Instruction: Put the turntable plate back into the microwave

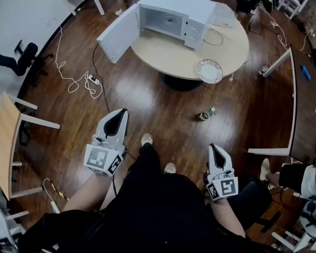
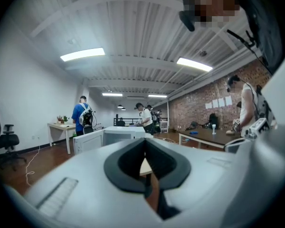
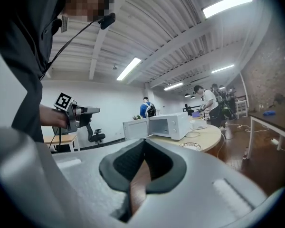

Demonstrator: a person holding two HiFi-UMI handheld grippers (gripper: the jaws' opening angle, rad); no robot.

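Turntable plate (image 1: pixel 209 70) work has not started, by the look of things, and the nearest things say why: the left claw (image 1: pixel 121 113) and the right claw (image 1: pixel 214 147) are both held low in front of the person, out over the wooden floor (image 1: pixel 147 96), well apart from the round bench (image 1: pixel 168 54). Each claw's own view shows its dark pads closed tip to tip with nothing between them, so both are narrow and empty. A little farther out, a small bottle-like thing (image 1: pixel 205 114) lies on the floor, short of the bench. Beyond that comes the bench, and near its front right edge sits the plate, patterned, flat and by itself. At the far side of the bench stands the white microwave (image 1: pixel 175 16), with its door (image 1: pixel 117 35) swung wide to the left, so the cavity is open to receive the plate; no plate shows inside. I judge that the open door is the only step done. Left are the walk up to the bench, the grasp of the plate at its rim, the carry across the bench and setting it down inside the cavity.
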